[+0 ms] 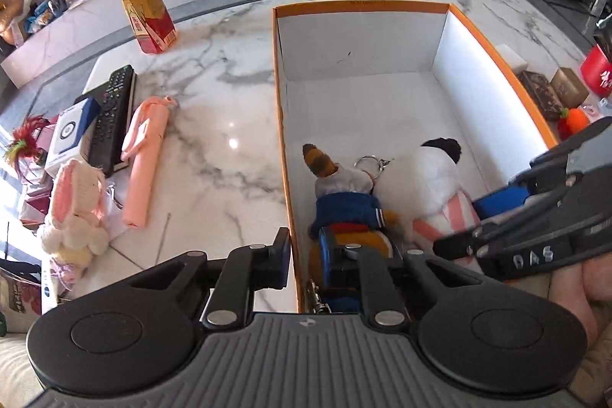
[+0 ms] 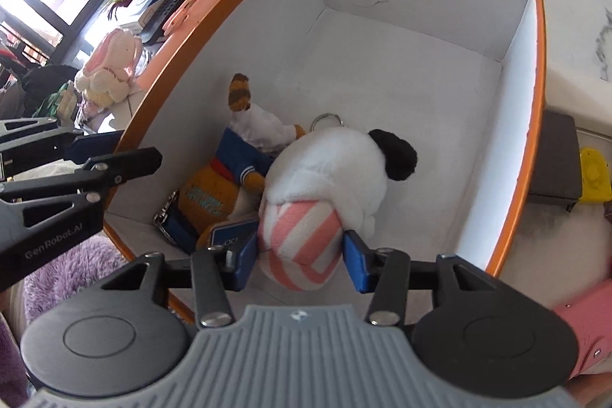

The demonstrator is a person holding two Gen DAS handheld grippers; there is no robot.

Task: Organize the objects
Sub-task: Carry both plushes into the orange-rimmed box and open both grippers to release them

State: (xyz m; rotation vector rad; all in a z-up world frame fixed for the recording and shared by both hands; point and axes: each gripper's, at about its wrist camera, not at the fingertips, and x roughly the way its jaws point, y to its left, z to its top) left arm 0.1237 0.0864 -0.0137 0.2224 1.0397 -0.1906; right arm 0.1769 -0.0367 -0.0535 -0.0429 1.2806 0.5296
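Observation:
A large box with an orange rim (image 1: 501,62) and white inside stands on the marble table. On its floor in the near corner lie an orange plush in a blue sweater (image 1: 350,211) (image 2: 229,163) and a white plush with a black ear (image 1: 424,178) (image 2: 332,167). My left gripper (image 1: 306,255) (image 2: 118,151) straddles the box's near left wall, one pad outside and one inside, shut on that wall. My right gripper (image 2: 300,257) (image 1: 474,220) reaches down into the box, its blue pads pressing both sides of the white plush's pink-striped part.
Left of the box on the table lie a pink folded umbrella (image 1: 143,155), a black remote (image 1: 109,117), a bunny plush (image 1: 76,213) and a yellow-red bottle (image 1: 147,14). Right of it sit small brown boxes (image 1: 543,94), a carrot toy (image 1: 572,121) and a dark grey box (image 2: 554,159).

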